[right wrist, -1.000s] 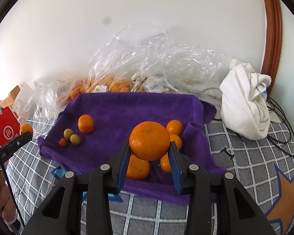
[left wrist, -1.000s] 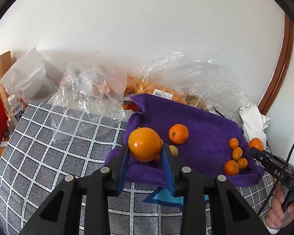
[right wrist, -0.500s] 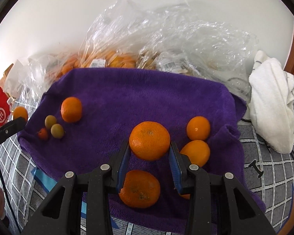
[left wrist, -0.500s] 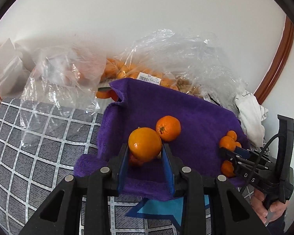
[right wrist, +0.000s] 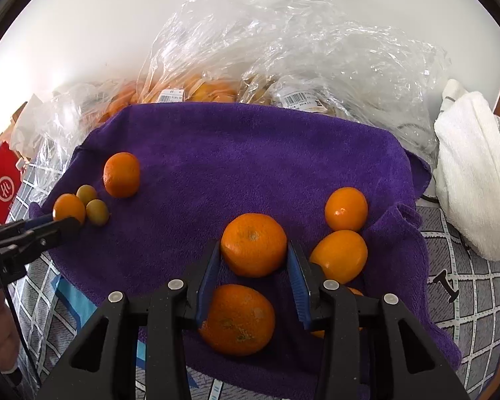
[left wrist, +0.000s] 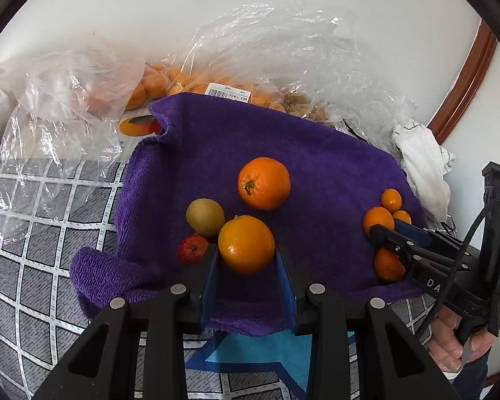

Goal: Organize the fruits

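The orange (left wrist: 246, 244) sits between the blue pads of the left gripper (left wrist: 247, 266), low over the purple towel (left wrist: 316, 153) near its front left corner; the jaws pinch it on both sides. Just beside it on the towel are a yellow-green round fruit (left wrist: 205, 212) and a small red fruit (left wrist: 192, 249), and a little farther back lies a mandarin (left wrist: 264, 183) with its stem mark facing up.

The right gripper (right wrist: 254, 263) has a second mandarin (right wrist: 253, 245) between its pads, over the front right part of the towel. Its jaws have just been opening a little, and whether the pads still press on the fruit I cannot tell. Under and in front of this gripper lies a larger rough orange (right wrist: 237, 319), and to the right are two smooth oranges (right wrist: 339, 256), one behind the other.

The towel lies on a grey checked surface (left wrist: 40, 233). Along its back edge there are clear plastic bags (right wrist: 283, 50) with more orange fruit inside. A white cloth (right wrist: 473, 166) lies beside the right edge of the towel. A person's hand (left wrist: 456, 340) holds the right gripper's handle.
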`<state>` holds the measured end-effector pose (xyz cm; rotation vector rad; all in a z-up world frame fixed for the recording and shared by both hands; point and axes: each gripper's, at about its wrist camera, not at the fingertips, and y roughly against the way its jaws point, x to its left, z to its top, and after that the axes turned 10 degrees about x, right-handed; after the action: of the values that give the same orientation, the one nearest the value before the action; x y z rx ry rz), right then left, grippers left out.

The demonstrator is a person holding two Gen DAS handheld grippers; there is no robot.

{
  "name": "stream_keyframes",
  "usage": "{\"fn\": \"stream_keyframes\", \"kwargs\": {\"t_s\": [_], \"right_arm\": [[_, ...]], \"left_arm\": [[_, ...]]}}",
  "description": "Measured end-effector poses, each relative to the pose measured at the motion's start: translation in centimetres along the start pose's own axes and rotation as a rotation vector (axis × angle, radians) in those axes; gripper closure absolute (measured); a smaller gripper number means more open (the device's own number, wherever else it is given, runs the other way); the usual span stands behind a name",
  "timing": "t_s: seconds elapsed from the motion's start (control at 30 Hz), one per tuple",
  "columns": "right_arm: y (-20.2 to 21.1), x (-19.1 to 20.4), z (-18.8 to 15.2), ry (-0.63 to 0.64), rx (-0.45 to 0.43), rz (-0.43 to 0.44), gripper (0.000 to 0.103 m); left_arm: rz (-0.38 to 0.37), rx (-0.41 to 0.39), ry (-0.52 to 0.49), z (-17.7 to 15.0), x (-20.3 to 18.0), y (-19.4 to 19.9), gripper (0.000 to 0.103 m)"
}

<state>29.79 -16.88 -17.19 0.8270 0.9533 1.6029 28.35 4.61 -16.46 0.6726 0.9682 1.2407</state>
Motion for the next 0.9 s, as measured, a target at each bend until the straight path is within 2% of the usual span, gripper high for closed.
{"fn": "stream_keyframes", "kwargs": {"t_s": [0.1,0.2,0.3,0.4,0.57,0.7,0.9], "right_arm": [[1.4,-0.2,0.2,-0.012,-0.026,-0.011,0.059],[3.0,-0.2,0.3,-0.025,-0.07,-0.028,0.046],[3.7,-0.1,0.0,-0.025,-0.072,-0.047,0.046],[4.6,0.2,-0.5,-0.02,-0.071,-0.078,0.046],[6.8,0.0,-1.9,-0.042,-0.072,-0.091,0.046],[9.7,-0.6,-3.3,-0.088,-0.089,-0.095,0.046],[14.3,-1.0,-5.7,-0.104,-0.118,-0.118,0.046]], "left_arm": [[0.004,0.001,-0.003,0.0,0.0,0.0,0.071],[-0.005,0.008,0.009,0.1,0.2,0.0,0.071],[-0.009,0.009,0.01,0.2,0.2,-0.1,0.07],[-0.012,0.018,-0.009,0.2,-0.1,0.2,0.06],[0.01,-0.008,-0.016,-0.7,-1.0,2.0,0.055],[0.018,-0.057,-0.03,-2.0,-1.8,4.7,0.048],[0.049,-0.126,-0.045,-4.9,-3.5,9.4,0.048]]}}
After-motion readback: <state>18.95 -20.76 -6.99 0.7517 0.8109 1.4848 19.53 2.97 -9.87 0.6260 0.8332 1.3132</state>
